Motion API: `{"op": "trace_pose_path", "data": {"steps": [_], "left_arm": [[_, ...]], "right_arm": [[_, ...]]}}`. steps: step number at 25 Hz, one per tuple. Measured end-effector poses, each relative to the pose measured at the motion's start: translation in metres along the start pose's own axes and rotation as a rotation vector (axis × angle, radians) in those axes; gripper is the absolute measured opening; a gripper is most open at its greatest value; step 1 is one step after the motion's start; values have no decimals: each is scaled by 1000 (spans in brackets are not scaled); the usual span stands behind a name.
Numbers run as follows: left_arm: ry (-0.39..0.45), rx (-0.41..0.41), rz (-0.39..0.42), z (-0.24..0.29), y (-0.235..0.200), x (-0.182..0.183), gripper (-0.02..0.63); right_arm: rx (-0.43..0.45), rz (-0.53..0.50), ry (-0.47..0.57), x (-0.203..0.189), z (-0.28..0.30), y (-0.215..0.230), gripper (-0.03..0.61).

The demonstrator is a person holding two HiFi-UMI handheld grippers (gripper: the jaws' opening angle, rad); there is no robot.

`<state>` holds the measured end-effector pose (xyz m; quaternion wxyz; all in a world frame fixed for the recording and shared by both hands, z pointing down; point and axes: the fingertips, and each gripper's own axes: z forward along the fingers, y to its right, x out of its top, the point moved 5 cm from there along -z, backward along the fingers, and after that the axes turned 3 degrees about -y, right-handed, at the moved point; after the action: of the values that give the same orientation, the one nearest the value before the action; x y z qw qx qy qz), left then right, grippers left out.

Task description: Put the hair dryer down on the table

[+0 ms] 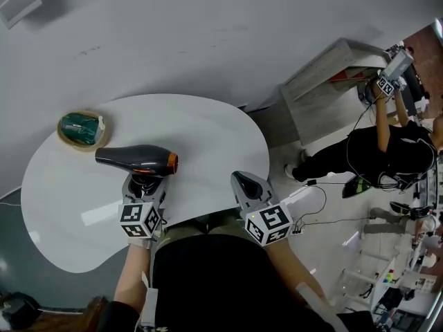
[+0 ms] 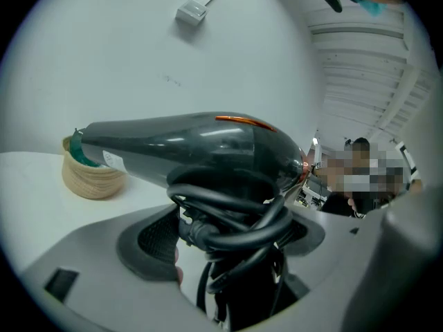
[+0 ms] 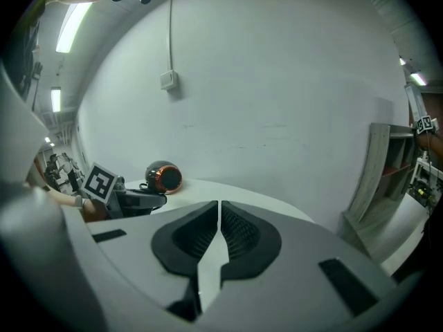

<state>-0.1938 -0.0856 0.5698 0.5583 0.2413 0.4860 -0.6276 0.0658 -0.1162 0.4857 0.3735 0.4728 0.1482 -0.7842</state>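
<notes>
White oval table against a pale grey wall.
Left gripper: jaws wide, clamped on the cord-wrapped handle of the hair dryer. The barrel lies level over the table's left part, nozzle toward a wooden bowl close by. I cannot tell whether it touches the tabletop.
Right gripper: jaws pressed together, empty, at the table's near edge.

Shows a wooden bowl holding something green, a box with a cable on the white wall, and, well off to the right, a person in black reaching up beside a pale shelf unit.
</notes>
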Motion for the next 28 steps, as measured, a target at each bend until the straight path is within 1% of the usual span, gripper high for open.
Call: {"op": "trace_pose_path", "data": {"steps": [6, 19, 28], "left_arm": [[-73, -5, -40, 22, -11, -11, 408], [-210, 34, -61, 65, -21, -35, 408], [-290, 54, -52, 90, -29, -44, 408]], "right_arm": [[-24, 28, -16, -5, 2, -3, 26], [-63, 89, -31, -12, 6, 21, 26], [-83, 119, -37, -11, 10, 32, 26]]}}
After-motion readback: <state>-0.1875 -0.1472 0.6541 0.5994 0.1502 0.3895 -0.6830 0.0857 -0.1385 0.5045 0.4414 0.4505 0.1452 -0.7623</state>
